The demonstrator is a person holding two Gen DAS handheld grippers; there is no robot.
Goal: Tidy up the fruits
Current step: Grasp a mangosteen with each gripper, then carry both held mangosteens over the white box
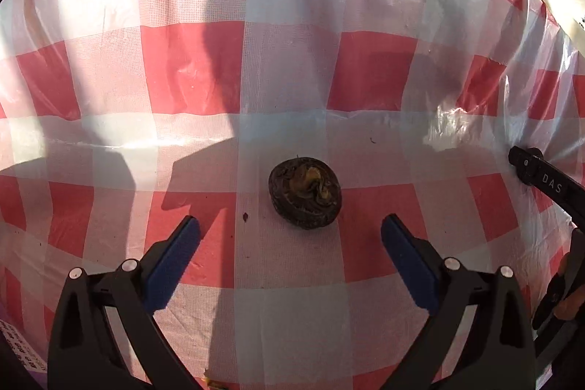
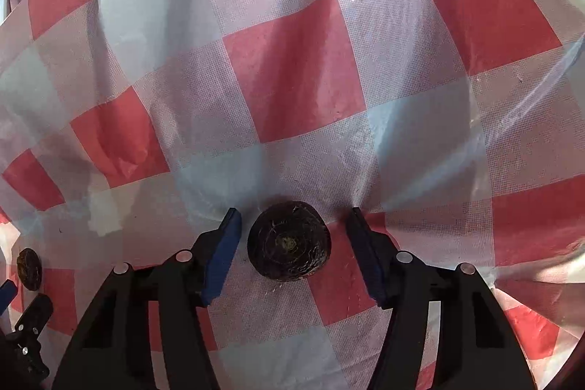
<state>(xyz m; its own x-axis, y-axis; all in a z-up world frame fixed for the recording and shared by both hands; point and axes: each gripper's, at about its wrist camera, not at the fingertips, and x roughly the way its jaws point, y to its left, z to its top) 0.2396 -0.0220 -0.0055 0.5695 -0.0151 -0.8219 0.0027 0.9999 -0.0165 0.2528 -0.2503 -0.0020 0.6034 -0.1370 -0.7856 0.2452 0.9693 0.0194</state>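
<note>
**Two dark fruits, one per gripper, neither gripped yet**

While both tools hang over the red-and-white checked plastic tablecloth [image 1: 369, 75], each has a small, round, dark brown-black fruit in front of it. In the left wrist view, the left gripper [image 1: 290, 229] stands wide, its blue ribbed pads [image 1: 172, 265] well apart, and the first dark wrinkled fruit [image 1: 305, 194] lies just ahead of the gap at about 12 o'clock from the fingertips, not between them. A yellowish, shrivelled scar shows on its top.

In the right wrist view, the right gripper [image 2: 294, 233] is narrower; the second dark round fruit [image 2: 289, 240] sits between its pads, with a sliver of cloth showing on each side, so the pads are not pressing. This fruit shows fine concentric rings around a small central point. The first fruit appears again at 9 o'clock near the frame edge.

Both fruits look flattened and squat, with a rough, leathery, matt skin; I judge them light, fairly firm, and not slippery. Being round, one may roll or squirt out if pinched off-centre, and the thin, crinkled cloth may get caught under a low fingertip. The best hold seems to be across the widest part, pads on opposite flanks, with gentle closing so the skin is not bruised.
</note>
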